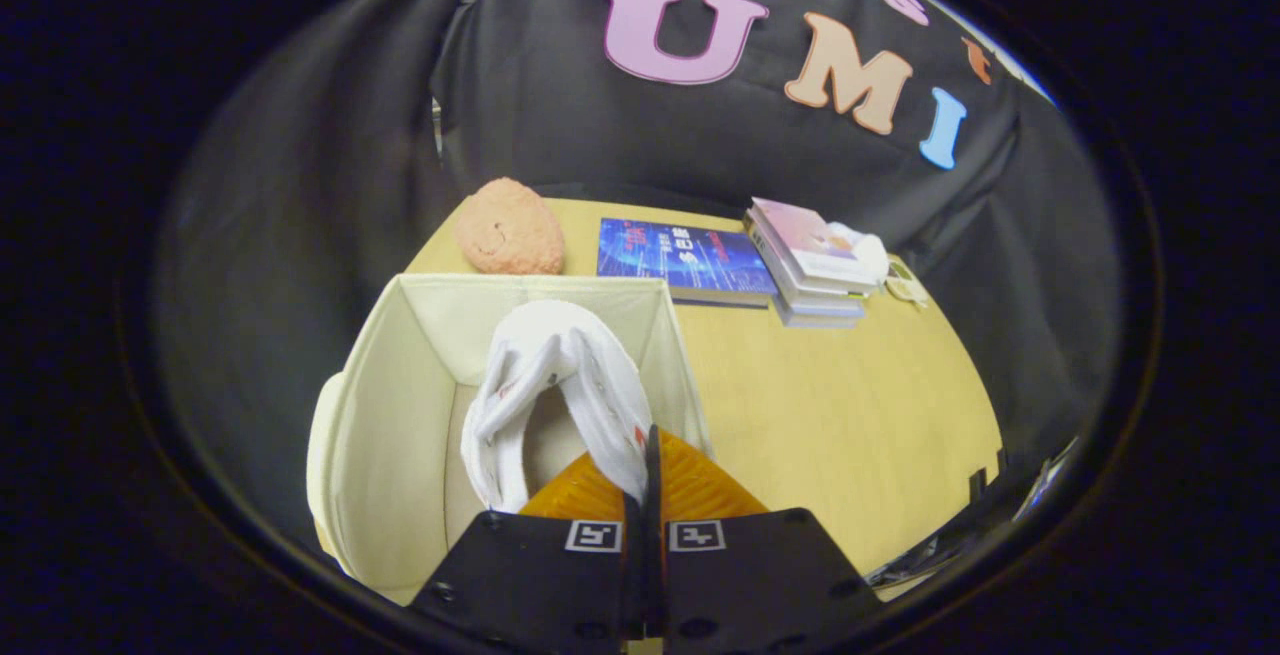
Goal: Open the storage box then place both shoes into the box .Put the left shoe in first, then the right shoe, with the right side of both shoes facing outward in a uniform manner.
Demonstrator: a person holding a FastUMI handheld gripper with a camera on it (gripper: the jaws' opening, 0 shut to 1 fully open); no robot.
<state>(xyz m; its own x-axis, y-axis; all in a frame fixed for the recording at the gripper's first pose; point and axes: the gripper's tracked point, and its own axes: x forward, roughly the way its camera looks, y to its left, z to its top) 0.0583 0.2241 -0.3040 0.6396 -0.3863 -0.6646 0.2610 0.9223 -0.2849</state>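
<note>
Inside the open cream fabric storage box (375, 415), your gripper (648, 480) pinches the soft white shoe's (560, 385) collar; it'll flop, so grip firmly.

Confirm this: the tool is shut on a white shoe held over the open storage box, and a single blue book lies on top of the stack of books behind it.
Wrong on the book. In the gripper view the blue book lies flat on the table beside the stack of books, not on it. The rest holds: the tool is shut on the white shoe over the open storage box.
</note>
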